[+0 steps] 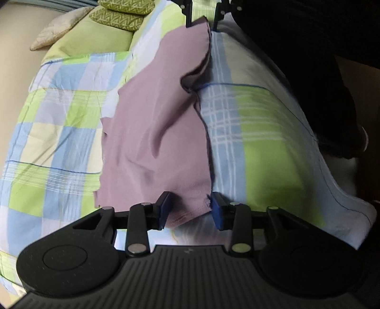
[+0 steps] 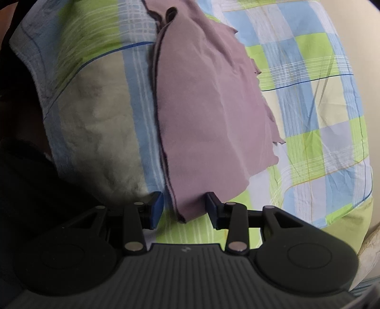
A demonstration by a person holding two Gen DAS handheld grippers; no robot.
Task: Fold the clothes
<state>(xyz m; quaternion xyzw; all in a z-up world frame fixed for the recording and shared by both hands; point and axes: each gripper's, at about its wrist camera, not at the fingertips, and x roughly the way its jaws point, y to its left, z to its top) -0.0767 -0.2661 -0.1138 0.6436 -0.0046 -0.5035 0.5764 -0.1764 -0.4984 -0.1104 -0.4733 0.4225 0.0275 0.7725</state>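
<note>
A mauve garment [image 1: 154, 133] lies folded in a long strip on a checked bed sheet [image 1: 59, 133]. My left gripper [image 1: 191, 210] is open, its blue pads on either side of one end corner of the garment. My right gripper [image 2: 184, 210] is open too, its pads straddling the opposite end of the same garment [image 2: 209, 114]. The right gripper's fingers also show at the far end in the left wrist view [image 1: 204, 16]. Neither gripper pinches the cloth.
The sheet [image 2: 308, 107] is checked in green, blue and white. Green patterned pillows [image 1: 118, 14] and a beige cushion [image 1: 57, 31] lie at the head of the bed. A person in dark clothes [image 1: 308, 59] stands at the bed's edge.
</note>
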